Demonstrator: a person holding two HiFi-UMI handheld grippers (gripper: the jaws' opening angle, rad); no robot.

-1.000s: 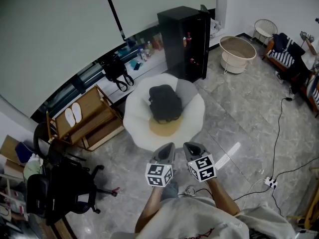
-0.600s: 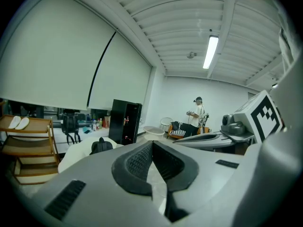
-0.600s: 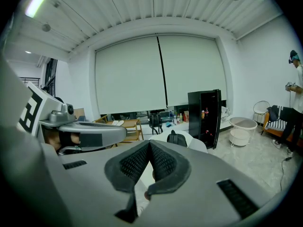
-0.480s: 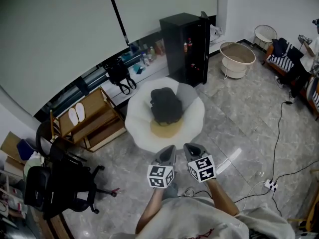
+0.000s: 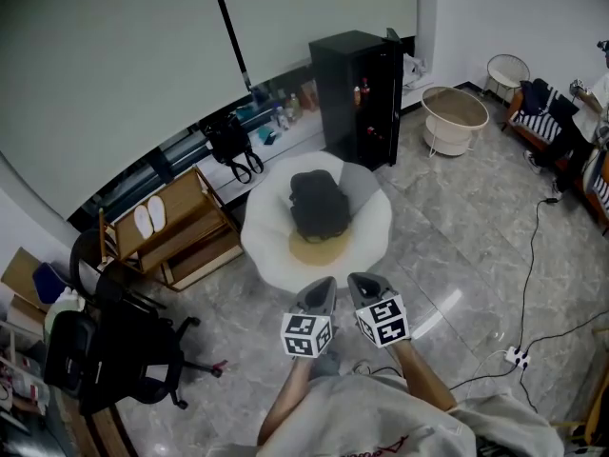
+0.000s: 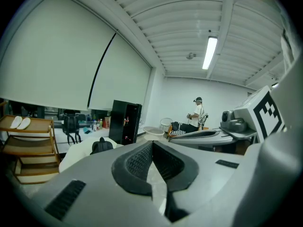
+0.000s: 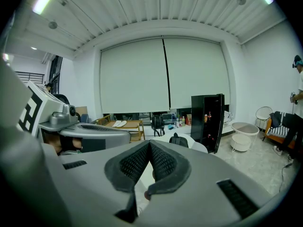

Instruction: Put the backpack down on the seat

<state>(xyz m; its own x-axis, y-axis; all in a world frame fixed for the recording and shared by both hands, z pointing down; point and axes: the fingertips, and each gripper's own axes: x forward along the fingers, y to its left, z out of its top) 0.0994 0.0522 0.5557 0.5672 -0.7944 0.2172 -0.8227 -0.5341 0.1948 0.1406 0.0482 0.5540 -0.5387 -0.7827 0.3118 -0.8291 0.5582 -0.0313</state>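
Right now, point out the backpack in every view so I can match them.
Head view: backpack at centre, on the white seat.
Left gripper view: backpack low, left of centre.
Right gripper view: backpack just right of centre.
Shared landmark: black cabinet, right of it.

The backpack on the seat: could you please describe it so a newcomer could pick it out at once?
Find the tall black cabinet by the window wall; right in front of it stands a round white seat. The backpack is the dark, rounded lump lying in its middle, next to a tan cushion. Unlike the other black bag on the window ledge, it sits on the seat.
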